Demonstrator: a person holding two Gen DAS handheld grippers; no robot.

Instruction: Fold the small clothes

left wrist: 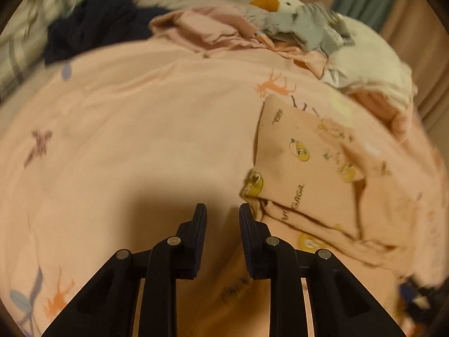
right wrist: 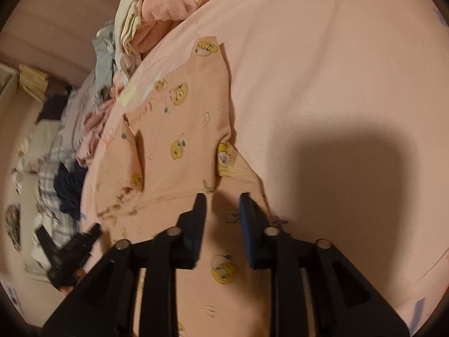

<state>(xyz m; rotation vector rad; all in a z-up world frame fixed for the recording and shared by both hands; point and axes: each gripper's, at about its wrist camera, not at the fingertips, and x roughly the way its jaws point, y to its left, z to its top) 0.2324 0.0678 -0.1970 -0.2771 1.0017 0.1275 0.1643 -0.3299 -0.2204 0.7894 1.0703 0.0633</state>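
Left wrist view: the left gripper (left wrist: 222,206) is seen low at centre, pointed down at the pink bedsheet (left wrist: 146,118). Its fingers (left wrist: 199,224) are spread with a modest gap; nothing is between them, only bare sheet below. The small pink garment (left wrist: 303,168), printed with yellow cartoon figures and lettering, is laid on the sheet to the right of the gripper, partly folded, its near left corner just beside the right fingertip; contact cannot be determined. A plush goose (left wrist: 297,19) is seen at the far right on a heap of crumpled pink and white clothes (left wrist: 224,31). A dark navy garment (left wrist: 95,22) is seen at the far left.

Right wrist view: the right gripper (right wrist: 223,196) is held over the near part of the same small pink garment (right wrist: 179,118), which is spread from the fingertips toward the far left. The fingers (right wrist: 248,219) are spread apart; garment fabric is seen beneath the gap, but nothing is pinched. A pile of clothes (right wrist: 146,14) is seen at the far left edge of the bed. The left gripper (right wrist: 70,255) is seen blurred at the near left.
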